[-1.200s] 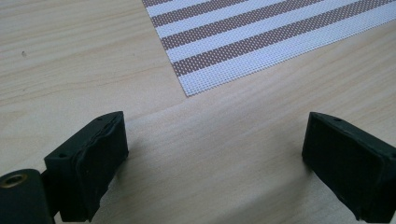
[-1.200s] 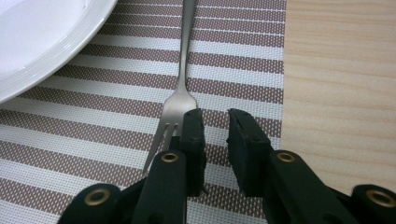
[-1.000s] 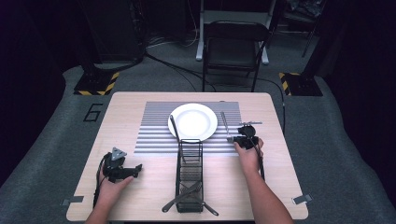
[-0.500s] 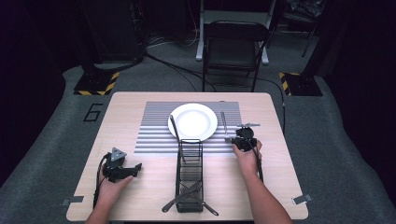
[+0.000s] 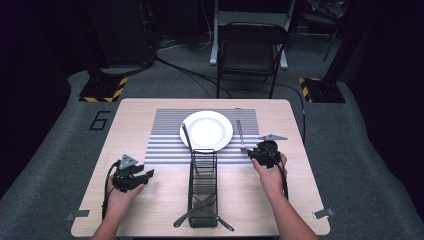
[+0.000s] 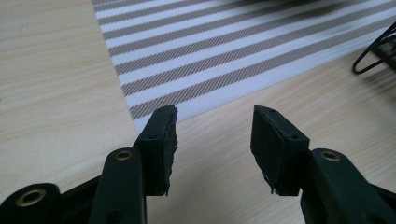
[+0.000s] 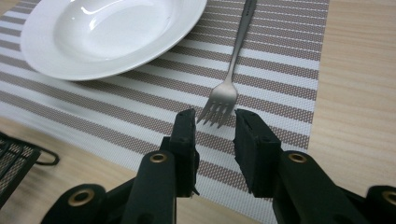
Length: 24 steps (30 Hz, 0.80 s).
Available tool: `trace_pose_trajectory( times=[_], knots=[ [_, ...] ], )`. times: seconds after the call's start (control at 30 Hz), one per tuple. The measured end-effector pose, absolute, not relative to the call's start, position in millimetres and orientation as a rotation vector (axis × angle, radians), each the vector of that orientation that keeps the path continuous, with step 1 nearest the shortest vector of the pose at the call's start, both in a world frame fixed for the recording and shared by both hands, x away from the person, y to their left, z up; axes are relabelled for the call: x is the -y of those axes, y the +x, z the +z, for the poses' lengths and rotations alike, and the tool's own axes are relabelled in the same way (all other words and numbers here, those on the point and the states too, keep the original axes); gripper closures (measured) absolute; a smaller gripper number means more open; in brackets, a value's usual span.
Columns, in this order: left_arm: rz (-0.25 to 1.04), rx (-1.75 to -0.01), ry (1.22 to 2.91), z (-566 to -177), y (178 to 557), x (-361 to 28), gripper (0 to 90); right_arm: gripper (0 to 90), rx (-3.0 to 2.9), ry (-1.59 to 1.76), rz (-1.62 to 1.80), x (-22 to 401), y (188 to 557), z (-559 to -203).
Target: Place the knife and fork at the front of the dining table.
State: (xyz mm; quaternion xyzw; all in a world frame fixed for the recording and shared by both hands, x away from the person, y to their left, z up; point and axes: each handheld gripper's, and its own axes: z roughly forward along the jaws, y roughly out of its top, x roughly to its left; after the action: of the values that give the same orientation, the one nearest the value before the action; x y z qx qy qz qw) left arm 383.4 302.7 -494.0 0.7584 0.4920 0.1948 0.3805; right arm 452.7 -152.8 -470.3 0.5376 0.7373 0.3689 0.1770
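A white plate (image 5: 206, 130) (image 7: 107, 32) sits on the striped placemat (image 5: 167, 145) (image 7: 280, 88) (image 6: 233, 46). To the plate's right a silver fork (image 5: 240, 135) (image 7: 233, 60) lies on the mat, tines toward me. My right gripper (image 5: 260, 152) (image 7: 215, 126) hovers low just short of those tines, open by a narrow gap and holding nothing. Over bare wood at the mat's near left corner, my left gripper (image 5: 135, 177) (image 6: 214, 133) stands open and empty.
A black wire basket (image 5: 203, 185) (image 7: 14, 158) (image 6: 378, 46) lies lengthwise at the table's middle front. Dark utensils stick out of its near end, and one dark handle (image 5: 187, 140) leans from its far end over the plate's rim. A chair (image 5: 250, 55) stands beyond the table.
My right gripper has drawn back slightly toward the near edge, away from the fork. The left gripper, plate, fork and basket have not moved.
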Motion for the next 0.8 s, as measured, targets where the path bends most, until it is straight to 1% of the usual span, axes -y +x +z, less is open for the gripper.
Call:
trace_pose_trajectory(
  times=[0.37, 0.57, 0.8],
  knots=[
    [0.484, -1.173, 1.905, -455, 391, -277, 57.5, 66.5, -2.112, 1.455, 1.074, 150, 432, -468],
    [0.470, -1.126, 1.906, -436, 393, -262, 58.7, 65.9, -2.113, 1.422, 1.087, 150, 423, -469],
    [0.450, -1.040, 1.902, -412, 395, -242, 60.6, 65.6, -2.092, 1.405, 1.131, 153, 414, -460]
  ],
)
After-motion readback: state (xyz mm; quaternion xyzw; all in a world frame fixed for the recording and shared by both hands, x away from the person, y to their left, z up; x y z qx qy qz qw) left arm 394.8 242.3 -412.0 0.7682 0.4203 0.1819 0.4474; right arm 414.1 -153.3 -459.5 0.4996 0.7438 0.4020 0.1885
